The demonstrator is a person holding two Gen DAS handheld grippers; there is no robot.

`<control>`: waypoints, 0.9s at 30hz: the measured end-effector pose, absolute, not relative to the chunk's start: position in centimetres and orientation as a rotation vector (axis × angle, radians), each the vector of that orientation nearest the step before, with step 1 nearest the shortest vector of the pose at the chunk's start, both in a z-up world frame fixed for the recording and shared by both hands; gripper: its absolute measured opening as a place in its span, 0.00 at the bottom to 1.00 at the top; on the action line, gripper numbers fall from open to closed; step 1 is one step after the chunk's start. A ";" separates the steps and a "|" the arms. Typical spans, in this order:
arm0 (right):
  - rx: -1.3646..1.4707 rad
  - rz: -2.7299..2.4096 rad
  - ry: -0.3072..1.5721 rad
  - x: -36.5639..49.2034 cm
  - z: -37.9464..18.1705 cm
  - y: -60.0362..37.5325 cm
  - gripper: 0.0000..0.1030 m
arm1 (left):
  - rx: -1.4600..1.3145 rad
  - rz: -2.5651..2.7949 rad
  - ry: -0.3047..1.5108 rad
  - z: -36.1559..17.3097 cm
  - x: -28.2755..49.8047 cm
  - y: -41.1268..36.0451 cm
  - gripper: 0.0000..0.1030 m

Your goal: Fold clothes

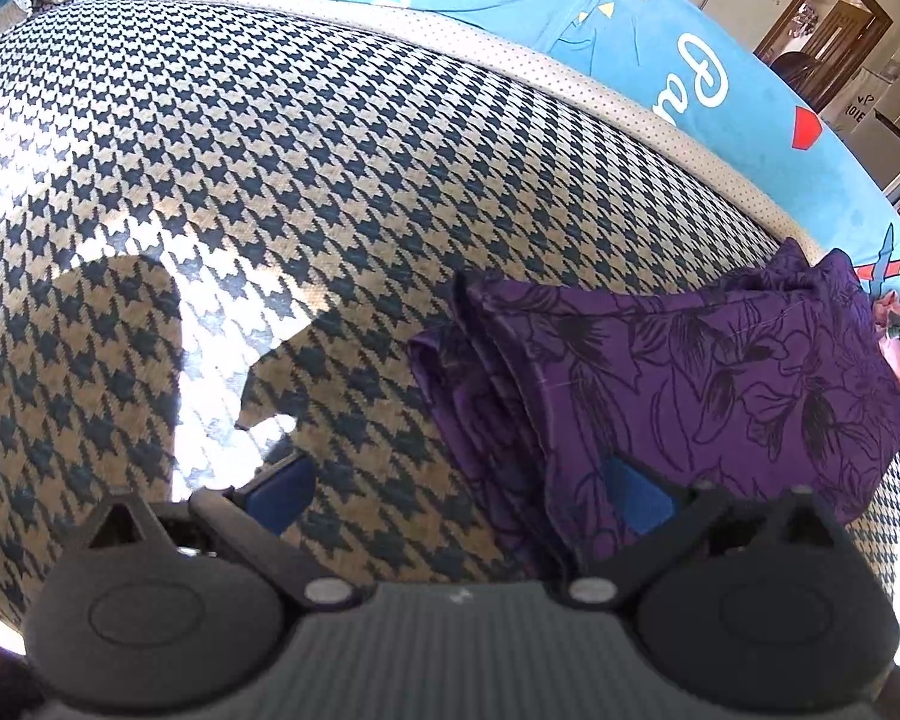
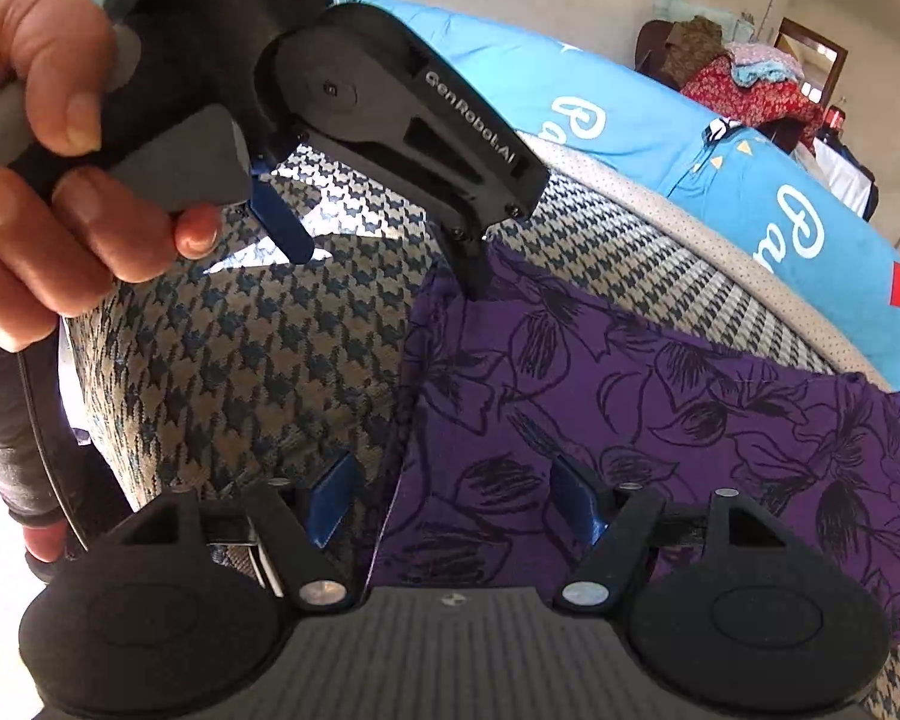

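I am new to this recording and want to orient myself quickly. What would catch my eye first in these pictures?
First, the folded purple cloth with black flower outlines, lying right of centre on the black-and-beige houndstooth cover. Next, in the right wrist view, a hand holding the left tongs open, one finger pressing the cloth's corner. Behind runs a bright blue sheet with white lettering.

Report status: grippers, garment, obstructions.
Left hand-held gripper open, one finger under the purple cloth. Right hand-held gripper open, straddling its edge. Cloth folded on houndstooth cover. Nothing blocking.
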State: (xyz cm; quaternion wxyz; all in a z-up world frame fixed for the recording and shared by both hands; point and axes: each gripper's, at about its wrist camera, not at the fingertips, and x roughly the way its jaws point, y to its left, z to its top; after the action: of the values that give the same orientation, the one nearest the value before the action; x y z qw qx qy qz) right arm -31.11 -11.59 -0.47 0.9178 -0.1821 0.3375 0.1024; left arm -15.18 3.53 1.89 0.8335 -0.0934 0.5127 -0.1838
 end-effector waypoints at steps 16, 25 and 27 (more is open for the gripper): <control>-0.225 0.178 0.684 -30.2 0.7 -13.0 0.09 | -0.256 -0.435 1.160 0.9 -14.1 0.8 1.00; 0.081 0.166 0.678 -29.5 3.1 -17.4 0.09 | -0.356 -0.468 1.212 0.9 -13.9 0.9 1.00; 0.079 0.170 0.670 -29.5 3.2 -17.4 0.09 | -0.354 -0.473 1.219 0.9 -13.8 0.5 1.00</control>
State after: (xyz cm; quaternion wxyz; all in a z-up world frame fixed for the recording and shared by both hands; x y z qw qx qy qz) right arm -29.54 -17.38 3.25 0.9402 0.0388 0.3281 0.0832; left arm -13.79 0.46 0.86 0.7792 -0.1636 0.5640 -0.2189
